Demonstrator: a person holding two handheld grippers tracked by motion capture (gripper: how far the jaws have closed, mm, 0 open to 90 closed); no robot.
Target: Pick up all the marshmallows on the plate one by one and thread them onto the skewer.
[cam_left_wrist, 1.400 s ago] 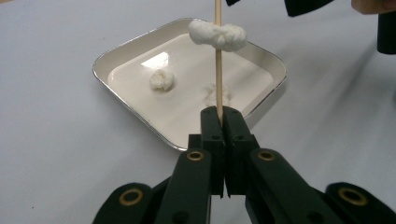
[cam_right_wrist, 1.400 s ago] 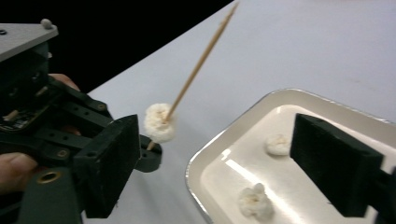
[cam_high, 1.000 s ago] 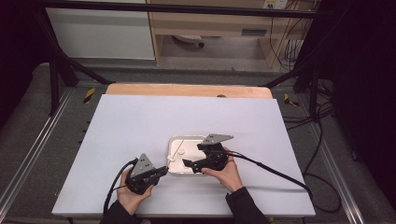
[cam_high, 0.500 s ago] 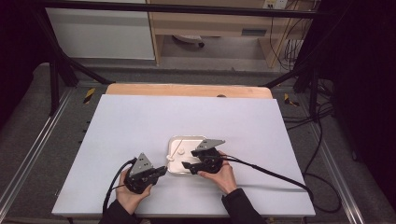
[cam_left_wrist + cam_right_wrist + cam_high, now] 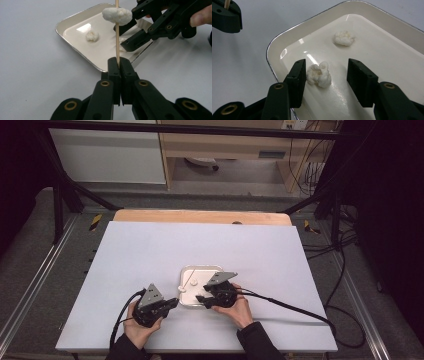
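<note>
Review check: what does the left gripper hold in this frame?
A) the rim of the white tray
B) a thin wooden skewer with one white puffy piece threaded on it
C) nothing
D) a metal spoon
B: the left gripper is shut on the thin wooden skewer, with a white puffy piece threaded on it.

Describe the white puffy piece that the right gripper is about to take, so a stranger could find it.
On the white table lies a shallow cream metal tray. Two white puffy pieces lie inside; the wanted piece sits between the right gripper jaws, unlike the farther piece.
</note>
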